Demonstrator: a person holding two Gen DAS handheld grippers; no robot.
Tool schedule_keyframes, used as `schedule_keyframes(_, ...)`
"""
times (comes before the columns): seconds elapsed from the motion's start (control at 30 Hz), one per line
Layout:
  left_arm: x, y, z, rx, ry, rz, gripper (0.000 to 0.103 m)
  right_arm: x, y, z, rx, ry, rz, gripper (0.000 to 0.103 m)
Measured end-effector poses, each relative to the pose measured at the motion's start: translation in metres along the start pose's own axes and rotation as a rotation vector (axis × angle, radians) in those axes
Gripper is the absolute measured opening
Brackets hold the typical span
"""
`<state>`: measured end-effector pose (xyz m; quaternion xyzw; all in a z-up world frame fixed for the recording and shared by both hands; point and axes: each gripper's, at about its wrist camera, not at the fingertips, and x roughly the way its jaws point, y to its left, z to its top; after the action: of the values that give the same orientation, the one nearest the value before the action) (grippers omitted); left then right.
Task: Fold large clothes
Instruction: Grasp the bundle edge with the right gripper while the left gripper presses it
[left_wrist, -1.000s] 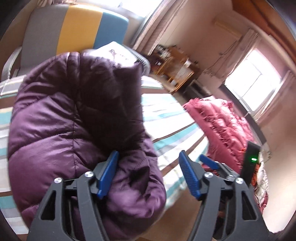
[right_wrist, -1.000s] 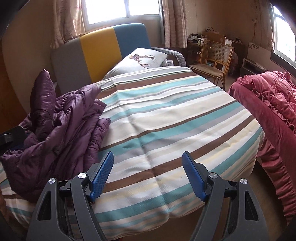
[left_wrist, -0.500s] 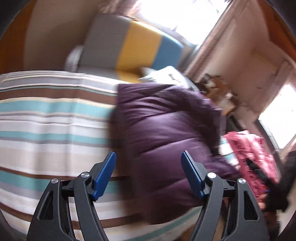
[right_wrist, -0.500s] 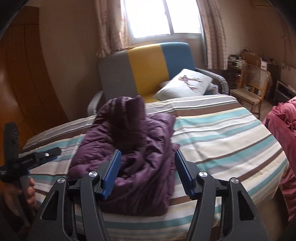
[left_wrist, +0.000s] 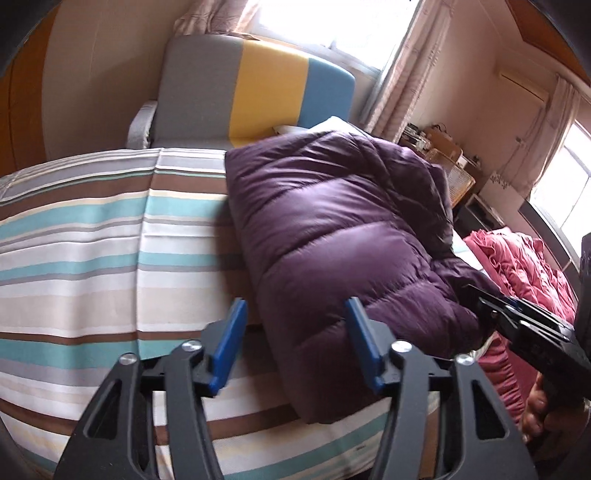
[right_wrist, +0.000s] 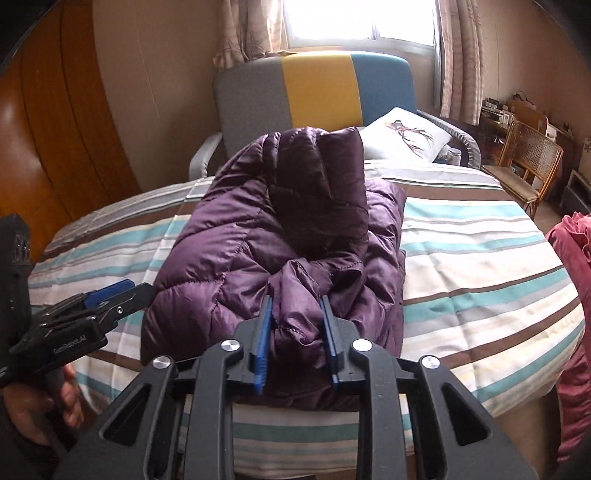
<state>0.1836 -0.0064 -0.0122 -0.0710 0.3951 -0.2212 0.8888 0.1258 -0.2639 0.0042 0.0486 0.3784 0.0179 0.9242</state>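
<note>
Since a second ago the right gripper (right_wrist: 295, 339) has gone from hanging wide over bare bedspread to pinching a bunched fold of the purple down jacket (right_wrist: 280, 236) between its blue fingers (right_wrist: 263, 347), while the left gripper (left_wrist: 295, 350) has let go and now hovers with its fingers (left_wrist: 229, 347) spread wide, empty, just off the jacket's left flank. In the right wrist view the left gripper (right_wrist: 107, 299) also appears at the jacket's lower left, close to the fabric but apart from it.

The jacket lies as a thick, puffed bundle in the middle of the bed (right_wrist: 480, 258), reaching toward its front edge, with one section standing up at the back.

To do this fold well, I judge the right grip should stay deep on the bunched fabric, since slick padded nylon tends to slide out of a shallow pinch. The left fingers would best take the opposite side low, near the bedspread, so both layers move together and trapped air is pressed out.

Around it: a grey, yellow and blue armchair (right_wrist: 317, 85) behind the head of the bed, a white pillow (right_wrist: 402, 136) beside the jacket's raised part, a rattan chair (right_wrist: 528, 158) to the right and a red quilt (left_wrist: 524, 266) off the bed's right edge. None of these blocks the fold; only the upright section may topple.
</note>
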Motion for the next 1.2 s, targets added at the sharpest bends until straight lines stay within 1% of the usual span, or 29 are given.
schedule_keyframes(0.07,0.002,-0.007,-0.002,0.017,0.006,-0.003,0.037,0.0,-0.002,-0.004,-0.011,0.007,-0.012,0.016)
schedule_keyframes(0.13,0.004,-0.013,-0.001,0.037,0.005,0.003,0.036,0.001,-0.003,-0.006,-0.021,0.014,-0.027,0.014)
schedule_keyframes(0.23,0.008,-0.025,0.0,0.074,0.01,0.002,0.036,0.003,-0.007,-0.013,-0.023,0.024,-0.051,0.012)
schedule_keyframes(0.33,0.014,-0.034,0.001,0.103,0.025,-0.001,0.036,0.008,-0.017,-0.022,0.006,0.039,-0.058,0.012)
schedule_keyframes(0.5,0.026,-0.048,-0.002,0.157,0.048,0.007,0.037,0.025,-0.034,-0.038,0.066,0.077,-0.046,0.012)
schedule_keyframes(0.6,0.034,-0.054,-0.005,0.19,0.061,0.014,0.038,0.043,-0.045,-0.049,0.094,0.104,-0.04,0.012)
schedule_keyframes(0.73,0.046,-0.063,-0.01,0.24,0.072,0.031,0.038,0.057,-0.056,-0.062,0.127,0.107,-0.028,0.011)
schedule_keyframes(0.83,0.054,-0.062,-0.012,0.243,0.079,0.036,0.038,0.064,-0.058,-0.068,0.133,0.087,-0.028,0.011)
schedule_keyframes(0.97,0.064,-0.057,-0.016,0.222,0.073,0.034,0.039,0.066,-0.056,-0.075,0.137,0.068,-0.04,0.011)
schedule_keyframes(1.2,0.055,-0.055,-0.013,0.185,0.054,0.026,0.043,0.051,-0.051,-0.068,0.145,0.078,-0.061,0.012)
